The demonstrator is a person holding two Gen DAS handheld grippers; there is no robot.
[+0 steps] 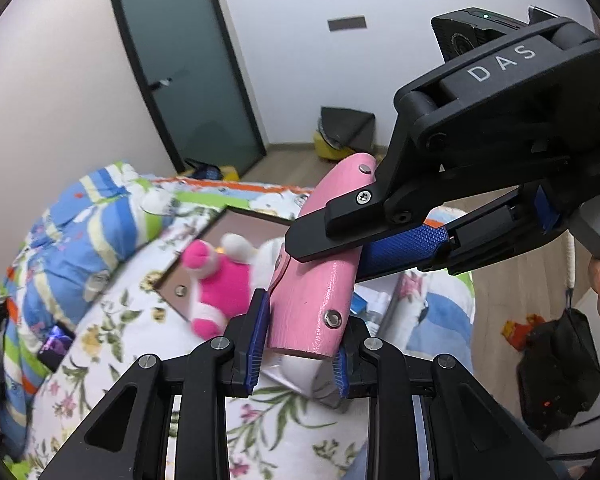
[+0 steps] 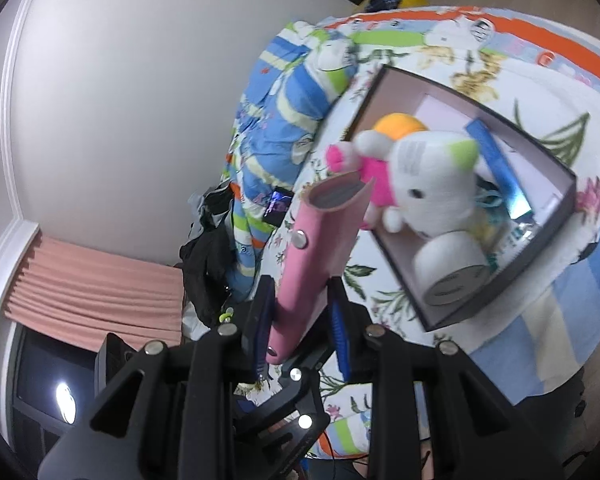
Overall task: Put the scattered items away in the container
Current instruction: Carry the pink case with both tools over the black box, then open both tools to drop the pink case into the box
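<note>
A pink case with metal snaps (image 1: 320, 280) is held in the air above the bed by both grippers. My left gripper (image 1: 298, 354) is shut on its lower end. My right gripper (image 1: 364, 236) comes in from the right and clamps its middle; in the right wrist view that gripper (image 2: 302, 332) is shut on the pink case (image 2: 320, 256). The dark open box (image 2: 556, 220) lies on the floral bedspread and holds a white-and-pink plush cat (image 2: 428, 184), an orange ball (image 2: 398, 124), a blue stick (image 2: 496, 160) and a white cylinder (image 2: 448, 264). The box (image 1: 236, 216) and plush (image 1: 220, 276) also show in the left wrist view.
A striped blue quilt (image 1: 80, 232) is bunched at the bed's left. A small dark packet (image 1: 54, 346) lies at the bed's left edge. A black bag (image 1: 560, 364) and a red-yellow toy (image 1: 520, 330) sit on the floor at the right. A glass door (image 1: 180, 60) stands behind.
</note>
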